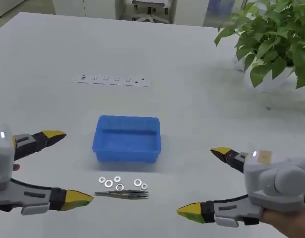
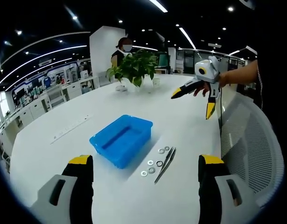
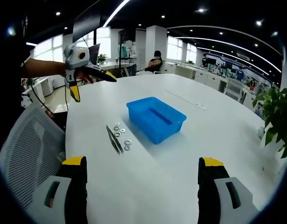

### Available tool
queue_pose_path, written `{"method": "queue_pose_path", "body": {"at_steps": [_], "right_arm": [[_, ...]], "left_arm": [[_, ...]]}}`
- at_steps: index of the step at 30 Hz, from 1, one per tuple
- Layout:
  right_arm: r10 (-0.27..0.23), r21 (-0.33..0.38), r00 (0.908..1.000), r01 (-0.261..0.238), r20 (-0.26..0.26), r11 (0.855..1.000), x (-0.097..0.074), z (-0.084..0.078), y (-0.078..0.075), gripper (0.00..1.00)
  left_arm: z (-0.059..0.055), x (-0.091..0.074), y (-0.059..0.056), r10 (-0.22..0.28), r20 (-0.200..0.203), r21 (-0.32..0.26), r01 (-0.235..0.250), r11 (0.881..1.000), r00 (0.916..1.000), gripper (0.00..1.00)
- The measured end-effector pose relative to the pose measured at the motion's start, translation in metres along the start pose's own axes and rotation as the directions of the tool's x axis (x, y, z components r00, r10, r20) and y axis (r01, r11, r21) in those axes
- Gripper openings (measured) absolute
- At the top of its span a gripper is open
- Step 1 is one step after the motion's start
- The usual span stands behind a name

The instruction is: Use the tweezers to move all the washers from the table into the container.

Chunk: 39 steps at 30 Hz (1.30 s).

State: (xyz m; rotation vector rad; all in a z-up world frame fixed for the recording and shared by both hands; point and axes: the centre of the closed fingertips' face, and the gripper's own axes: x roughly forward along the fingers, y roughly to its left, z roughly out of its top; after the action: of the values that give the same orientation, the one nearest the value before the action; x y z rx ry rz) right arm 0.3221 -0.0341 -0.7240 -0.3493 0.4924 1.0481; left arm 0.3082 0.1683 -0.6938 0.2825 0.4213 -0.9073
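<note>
Step 1 looks unstarted; left gripper (image 1: 77,166) and right gripper (image 1: 196,181) hang empty, jaws apart; tweezers (image 1: 121,194) lie at 6 o'clock of the washers (image 1: 117,183), container (image 1: 125,148) at 12; next probably calls for pinching the tweezers.

The white table (image 1: 202,124) carries a blue container (image 1: 126,138), loose washers (image 1: 108,184), tweezers (image 1: 123,194), a power strip (image 1: 111,80) and a potted plant (image 1: 271,37).

no writing can be read anywhere. the power strip (image 1: 111,80) on the table carries small dark marks, too small to make out. a tan sticker on top of the right gripper (image 1: 202,181) is blurred. the wall signs in both gripper views are illegible.
</note>
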Motion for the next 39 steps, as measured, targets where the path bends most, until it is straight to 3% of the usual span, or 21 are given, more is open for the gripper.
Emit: {"method": "queue_pose_path", "body": {"at_steps": [16, 31, 39], "right_arm": [[0.023, -0.030, 0.9995, -0.023, -0.020, 0.999, 0.002, 0.002, 0.000, 0.98], [0.123, -0.121, 0.9908, -0.129, -0.058, 0.984, 0.018, 0.002, 0.015, 0.85], [0.179, -0.168, 0.9799, -0.192, -0.087, 0.967, 0.031, 0.000, 0.024, 0.73]], "left_arm": [[-0.008, 0.004, -0.004, -0.020, -0.039, 0.031, 0.022, 0.999, 0.9990, 0.95], [-0.017, 0.011, -0.014, -0.069, -0.069, 0.062, 0.073, 0.995, 0.9953, 0.84], [-0.027, 0.020, -0.024, -0.122, -0.107, 0.071, 0.130, 0.989, 0.9867, 0.72]]}}
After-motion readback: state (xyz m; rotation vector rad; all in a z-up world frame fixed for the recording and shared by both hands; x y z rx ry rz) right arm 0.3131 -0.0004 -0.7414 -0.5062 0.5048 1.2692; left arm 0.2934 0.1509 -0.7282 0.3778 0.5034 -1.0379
